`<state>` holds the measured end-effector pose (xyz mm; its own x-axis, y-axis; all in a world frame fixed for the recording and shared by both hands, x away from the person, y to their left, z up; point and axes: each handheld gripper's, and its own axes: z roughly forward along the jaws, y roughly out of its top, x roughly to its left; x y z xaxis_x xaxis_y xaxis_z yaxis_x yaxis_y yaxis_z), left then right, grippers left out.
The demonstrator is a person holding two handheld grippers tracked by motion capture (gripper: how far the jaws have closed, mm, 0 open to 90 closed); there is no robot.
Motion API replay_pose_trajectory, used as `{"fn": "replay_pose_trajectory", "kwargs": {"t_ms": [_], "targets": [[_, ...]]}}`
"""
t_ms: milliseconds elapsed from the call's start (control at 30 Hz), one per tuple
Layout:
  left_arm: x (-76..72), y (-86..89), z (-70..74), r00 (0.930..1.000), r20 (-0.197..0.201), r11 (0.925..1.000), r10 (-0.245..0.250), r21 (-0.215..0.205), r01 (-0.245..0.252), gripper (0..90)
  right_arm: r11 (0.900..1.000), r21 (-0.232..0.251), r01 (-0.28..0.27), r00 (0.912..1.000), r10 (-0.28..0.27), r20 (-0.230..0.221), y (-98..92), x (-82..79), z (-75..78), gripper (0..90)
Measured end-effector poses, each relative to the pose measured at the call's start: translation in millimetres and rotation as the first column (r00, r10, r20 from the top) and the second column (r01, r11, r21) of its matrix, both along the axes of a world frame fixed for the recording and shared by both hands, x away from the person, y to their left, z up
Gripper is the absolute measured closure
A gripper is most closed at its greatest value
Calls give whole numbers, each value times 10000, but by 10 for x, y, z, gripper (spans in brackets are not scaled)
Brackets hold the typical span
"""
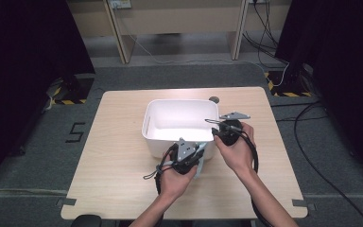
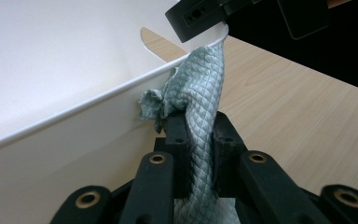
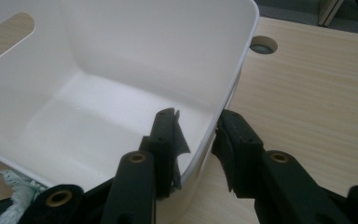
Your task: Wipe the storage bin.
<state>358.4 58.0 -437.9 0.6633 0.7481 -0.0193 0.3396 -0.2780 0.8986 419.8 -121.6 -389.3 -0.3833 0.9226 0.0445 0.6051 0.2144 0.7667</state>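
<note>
Wiping looks to be the job in hand: a pale green quilted cloth (image 2: 200,107), pinched between the closed jaws of the left gripper (image 2: 196,135), is pressing against the rim of a white plastic bin (image 1: 157,135) at the lower centre of the left gripper view, its bunched end folding just over the lip. In the high view the cloth (image 1: 200,166) is hanging below the left gripper (image 1: 189,153) at the bin's near wall, centre frame.

At the bin's right-hand near corner, the right gripper (image 3: 196,140) is straddling the wall, one jaw inside and one outside; the inner pad seems to be touching the plastic while the outer one is sitting just beside it, so whether it is truly clamping cannot be told. Judging by its place, it is steadying the bin for the other hand.

Beneath both lies a light wooden table (image 1: 118,175), with a round cable hole (image 3: 264,45) showing at the upper right of the right gripper view.

Next, the cloth likely needs dragging along the rim or down the inner wall, with the grip kept tight and the bin kept from sliding.
</note>
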Motion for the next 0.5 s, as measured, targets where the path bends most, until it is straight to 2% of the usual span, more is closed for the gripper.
{"fn": "replay_pose_trajectory", "kwargs": {"t_ms": [500], "targets": [[28,-105,-11,9997,-106,9997,-198,127,199,800,10000,-45,-34,10000,34,20,-1,0,0,681]]}}
